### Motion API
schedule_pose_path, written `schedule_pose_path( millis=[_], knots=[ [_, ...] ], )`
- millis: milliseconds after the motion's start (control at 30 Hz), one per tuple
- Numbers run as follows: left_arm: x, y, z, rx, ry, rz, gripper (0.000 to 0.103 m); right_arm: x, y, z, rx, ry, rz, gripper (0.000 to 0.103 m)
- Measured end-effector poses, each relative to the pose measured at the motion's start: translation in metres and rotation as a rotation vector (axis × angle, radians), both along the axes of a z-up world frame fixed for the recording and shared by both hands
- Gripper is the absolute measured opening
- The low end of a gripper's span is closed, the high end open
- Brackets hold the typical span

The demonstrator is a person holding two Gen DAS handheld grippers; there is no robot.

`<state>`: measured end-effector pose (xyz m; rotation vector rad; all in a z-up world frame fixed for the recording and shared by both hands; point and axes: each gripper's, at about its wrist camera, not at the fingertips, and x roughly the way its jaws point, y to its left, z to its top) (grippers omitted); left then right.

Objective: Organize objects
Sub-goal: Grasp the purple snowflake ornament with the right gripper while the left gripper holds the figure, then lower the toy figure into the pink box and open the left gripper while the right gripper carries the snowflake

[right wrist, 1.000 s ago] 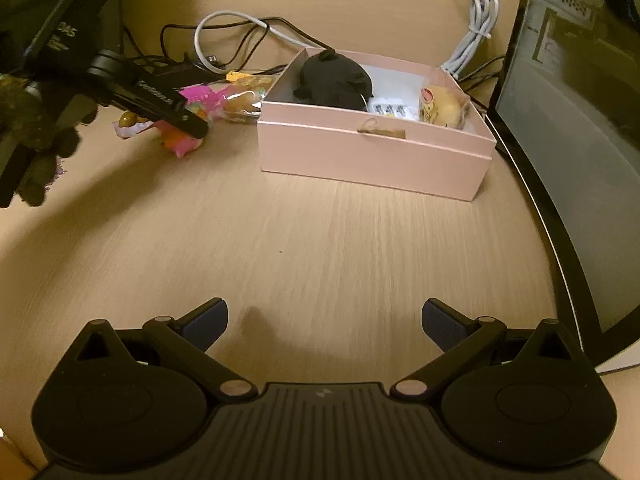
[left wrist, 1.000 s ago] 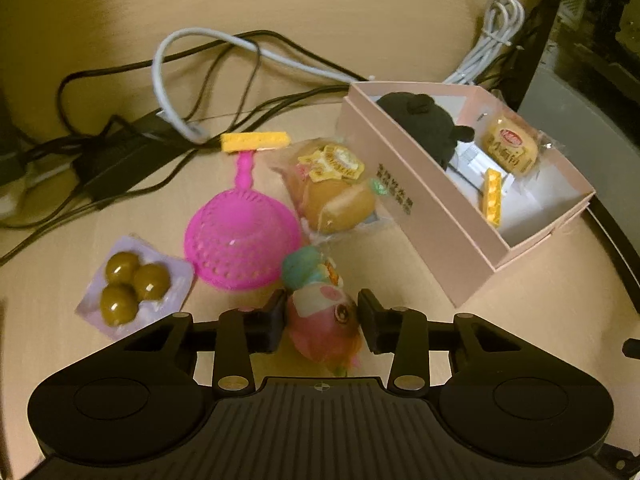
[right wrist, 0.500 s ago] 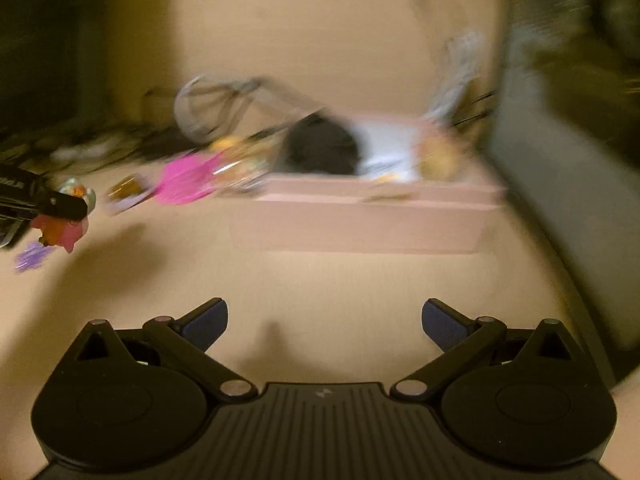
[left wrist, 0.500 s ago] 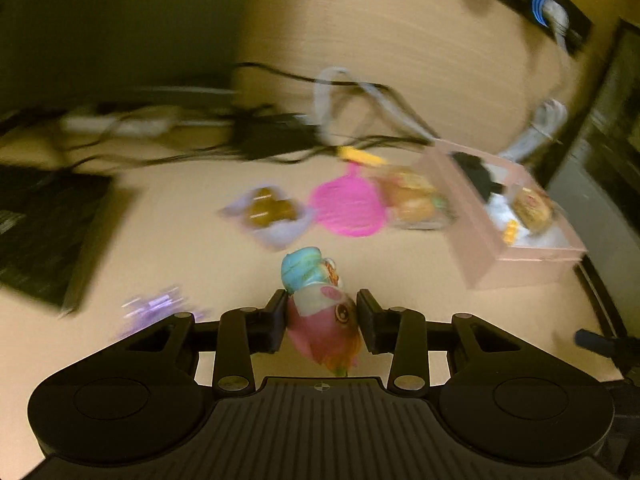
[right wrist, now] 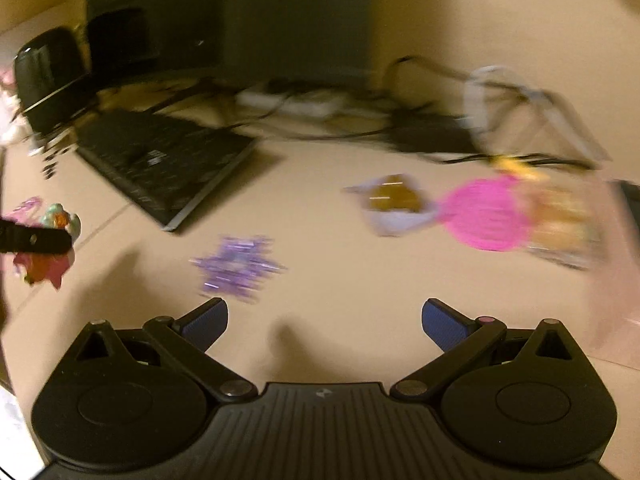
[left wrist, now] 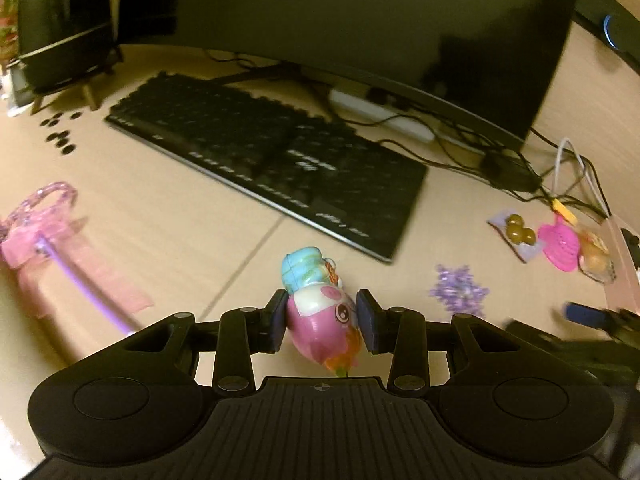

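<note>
My left gripper (left wrist: 322,322) is shut on a pink toy figure with a blue cap (left wrist: 320,312), held above the desk. The same toy (right wrist: 48,248) shows at the left edge of the right wrist view. My right gripper (right wrist: 324,324) stands open with nothing between its fingers, just behind a purple snowflake ornament (right wrist: 238,266). That snowflake (left wrist: 458,290) lies right of the held toy. Further right lie a packet of olives (left wrist: 518,234), a pink strainer (left wrist: 560,244), a wrapped bun (left wrist: 596,258) and the pink box (left wrist: 624,264) at the frame edge.
A black keyboard (left wrist: 272,164) lies across the desk with a dark monitor (left wrist: 360,20) behind it. A pink gift box with a ribbon (left wrist: 52,248) sits at the left. Cables and a power strip (left wrist: 380,114) run along the back. A black speaker (left wrist: 60,20) stands far left.
Both grippers have swung left, away from the pink box. The left gripper carried the toy over to in front of the keyboard. The right gripper now faces the snowflake and stays open.
</note>
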<state>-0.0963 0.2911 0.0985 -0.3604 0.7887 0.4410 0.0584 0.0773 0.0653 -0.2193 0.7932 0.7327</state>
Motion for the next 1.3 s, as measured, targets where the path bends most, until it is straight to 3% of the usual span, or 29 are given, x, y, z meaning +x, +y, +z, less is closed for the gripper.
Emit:
schedule_pose_path(
  millis=[300,367,500,600,700,833,967,1300],
  knots=[
    [-0.026,0.012,0.004,0.047,-0.003,-0.011,0.041,-0.006,0.079,-0.026,-0.001,-0.023,0.079,0.102],
    [-0.029,0.017,0.003,0.035,-0.006,-0.005,0.041,-0.007,0.087,-0.028,-0.009,-0.045,0.092,0.098],
    [-0.036,0.021,0.000,-0.001,-0.037,0.001,0.041,-0.012,0.088,-0.026,-0.005,-0.081,0.113,0.070],
    [-0.039,0.019,-0.004,-0.024,-0.051,-0.007,0.041,-0.013,0.086,-0.022,-0.001,-0.059,0.127,0.070],
    [-0.039,0.011,-0.010,-0.052,-0.058,-0.030,0.041,-0.024,0.074,-0.011,-0.001,-0.097,0.116,0.070],
    [-0.031,-0.011,-0.019,-0.084,-0.060,-0.124,0.041,-0.046,0.037,0.011,0.013,-0.128,0.110,0.070],
    [-0.015,-0.052,-0.025,-0.115,-0.043,-0.278,0.041,-0.064,-0.014,0.024,-0.022,-0.160,0.052,0.070],
    [0.039,-0.183,-0.017,-0.152,-0.068,-0.615,0.041,-0.074,-0.177,0.047,-0.064,-0.139,-0.269,0.070]
  ],
)
